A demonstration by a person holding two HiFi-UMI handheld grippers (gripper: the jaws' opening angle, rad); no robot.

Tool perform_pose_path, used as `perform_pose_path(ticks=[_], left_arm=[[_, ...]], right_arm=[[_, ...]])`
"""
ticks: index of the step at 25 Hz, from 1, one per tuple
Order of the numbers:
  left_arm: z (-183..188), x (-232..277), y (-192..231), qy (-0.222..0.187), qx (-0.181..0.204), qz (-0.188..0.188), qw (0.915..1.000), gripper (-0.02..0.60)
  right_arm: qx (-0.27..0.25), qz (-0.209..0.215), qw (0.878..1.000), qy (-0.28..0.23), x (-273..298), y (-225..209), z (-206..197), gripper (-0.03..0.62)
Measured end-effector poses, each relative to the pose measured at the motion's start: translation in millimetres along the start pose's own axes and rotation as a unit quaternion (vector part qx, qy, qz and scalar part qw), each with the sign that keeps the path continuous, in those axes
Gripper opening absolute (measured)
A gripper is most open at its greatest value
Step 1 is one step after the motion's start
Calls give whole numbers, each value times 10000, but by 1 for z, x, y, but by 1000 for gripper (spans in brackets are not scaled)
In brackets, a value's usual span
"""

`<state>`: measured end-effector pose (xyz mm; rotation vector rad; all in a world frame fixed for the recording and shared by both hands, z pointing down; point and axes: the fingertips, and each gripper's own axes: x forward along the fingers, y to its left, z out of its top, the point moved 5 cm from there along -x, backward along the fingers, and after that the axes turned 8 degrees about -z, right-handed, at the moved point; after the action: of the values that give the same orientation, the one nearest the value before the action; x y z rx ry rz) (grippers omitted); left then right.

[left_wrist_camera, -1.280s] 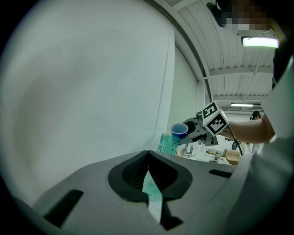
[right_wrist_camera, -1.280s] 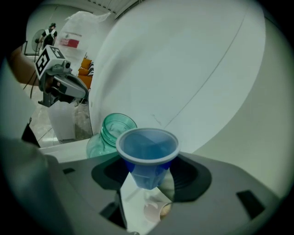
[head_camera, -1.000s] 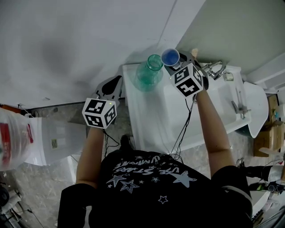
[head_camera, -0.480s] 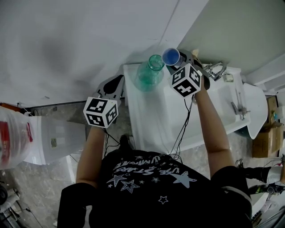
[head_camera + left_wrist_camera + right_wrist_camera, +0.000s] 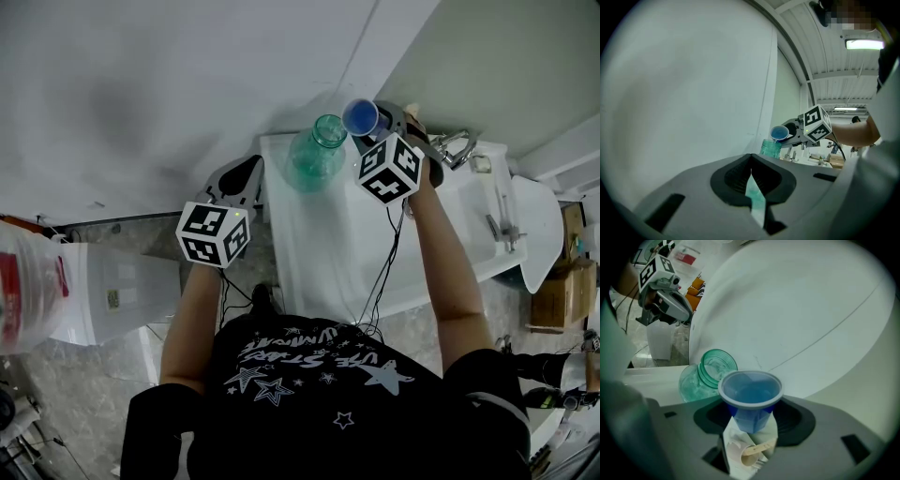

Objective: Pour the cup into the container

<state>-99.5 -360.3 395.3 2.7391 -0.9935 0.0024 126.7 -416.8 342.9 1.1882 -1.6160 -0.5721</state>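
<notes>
A small blue cup is pinched by its base in my right gripper, which is shut on it. The cup hangs just right of the mouth of a green glass jar standing on the white counter. In the right gripper view the cup faces the camera with the jar behind it to the left. I cannot tell what the cup holds. My left gripper hovers off the counter's left edge, apart from both. Its jaws look shut and empty, with only a thin sliver between them.
A sink with a metal faucet lies to the right of the jar. A white wall rises right behind the counter. Below the left gripper stand a white bin and a red and white bag on the floor.
The right gripper has rolled a little toward the jar, tipping the cup slightly that way. The left gripper has stayed where it was.
</notes>
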Motion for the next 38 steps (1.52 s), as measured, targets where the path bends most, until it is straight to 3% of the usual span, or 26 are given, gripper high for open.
perform_pose_path(ticks=[26,38], left_arm=[[3,-4,-1,-56,-16,24,10000,12],[5,-5,-4,-49,25,8,10000,12]], right_arm=[[-387,-331,9987,0,-3,-8,3,262],[637,-97,9978,-154,-5,-11,-4,262]])
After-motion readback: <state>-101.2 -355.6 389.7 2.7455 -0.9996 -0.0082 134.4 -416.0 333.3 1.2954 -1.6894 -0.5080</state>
